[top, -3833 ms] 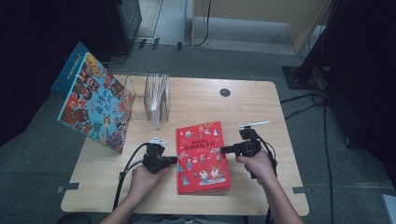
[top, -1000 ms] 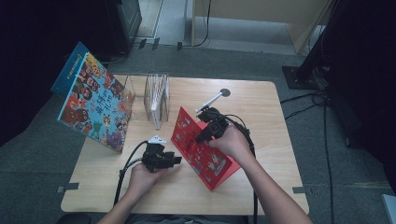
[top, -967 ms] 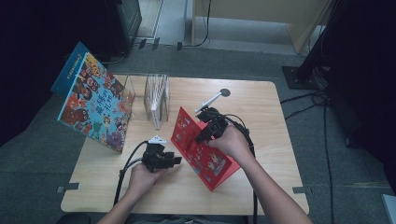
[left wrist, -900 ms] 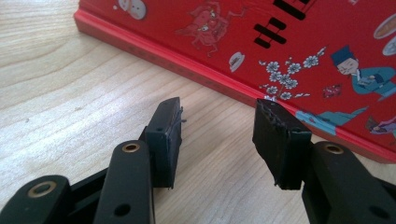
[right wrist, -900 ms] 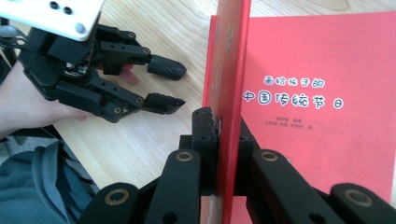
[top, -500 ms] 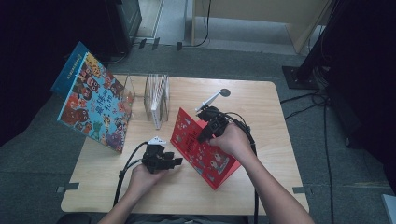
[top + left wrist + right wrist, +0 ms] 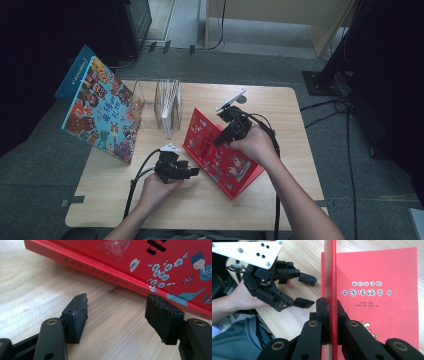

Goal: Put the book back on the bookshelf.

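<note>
High view showed the red hardcover picture book (image 7: 220, 152) standing tilted on the light wooden table (image 7: 210, 200), its lower edge on the table and its upper edge lifted. The right gripper (image 7: 218, 141) was clamped on that upper edge; in the right gripper view the two black jaws pressed the thin red cover (image 7: 333, 290) from both sides. The left gripper (image 7: 192, 168) rested low on the table, just beside the left side of the book and not touching it. Its jaws had just been opening, and in the left gripper view they stood wide apart with only bare wood between them, the book's spine (image 7: 112, 272) lying a little beyond the tips. Farther back stood a clear plastic book rack (image 7: 167, 105), and a large colourful picture book (image 7: 102, 115) leaned at the left corner of the table.
</note>
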Demonstrator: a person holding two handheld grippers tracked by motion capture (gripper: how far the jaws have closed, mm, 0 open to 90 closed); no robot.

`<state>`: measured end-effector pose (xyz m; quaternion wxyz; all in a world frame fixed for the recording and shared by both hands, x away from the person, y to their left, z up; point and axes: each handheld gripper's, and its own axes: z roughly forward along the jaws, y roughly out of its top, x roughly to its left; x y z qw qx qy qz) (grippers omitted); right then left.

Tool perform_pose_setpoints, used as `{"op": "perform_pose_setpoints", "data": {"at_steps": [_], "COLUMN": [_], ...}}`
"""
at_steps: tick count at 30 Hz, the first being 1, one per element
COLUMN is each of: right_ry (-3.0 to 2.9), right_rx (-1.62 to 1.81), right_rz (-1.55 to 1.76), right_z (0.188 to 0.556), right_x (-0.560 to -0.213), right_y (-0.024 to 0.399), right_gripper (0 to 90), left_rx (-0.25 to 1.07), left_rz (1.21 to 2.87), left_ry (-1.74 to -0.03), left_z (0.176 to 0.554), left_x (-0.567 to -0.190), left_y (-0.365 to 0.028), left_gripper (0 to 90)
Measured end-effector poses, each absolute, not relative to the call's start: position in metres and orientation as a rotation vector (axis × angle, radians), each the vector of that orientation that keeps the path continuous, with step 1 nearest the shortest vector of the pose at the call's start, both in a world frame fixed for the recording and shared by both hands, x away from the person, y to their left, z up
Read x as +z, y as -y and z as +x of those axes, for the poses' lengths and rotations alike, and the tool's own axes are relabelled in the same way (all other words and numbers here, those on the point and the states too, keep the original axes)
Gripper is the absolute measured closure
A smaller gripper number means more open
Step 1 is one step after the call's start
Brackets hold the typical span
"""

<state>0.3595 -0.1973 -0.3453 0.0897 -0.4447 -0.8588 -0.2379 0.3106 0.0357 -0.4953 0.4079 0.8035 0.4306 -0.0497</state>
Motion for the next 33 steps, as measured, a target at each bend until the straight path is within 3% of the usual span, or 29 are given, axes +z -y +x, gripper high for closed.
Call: {"op": "perform_pose_setpoints", "data": {"at_steps": [20,33], "right_ry": [2.507,2.426], "right_rx": [-0.822,-0.997], "right_rz": [-1.307,-1.217], "right_z": [0.364,0.351], "right_x": [-0.313,-0.331], "right_y": [0.211,0.235], "right_gripper": [88.1,86.2], "left_rx": [-0.105,-0.120], "left_rz": [2.015,1.991], "left_ry": [-1.010,-1.002], "left_z": [0.331,0.337], "left_x": [-0.460,-0.452], "left_y": [-0.025,-0.025], "left_gripper": [30.2,24.0]}}
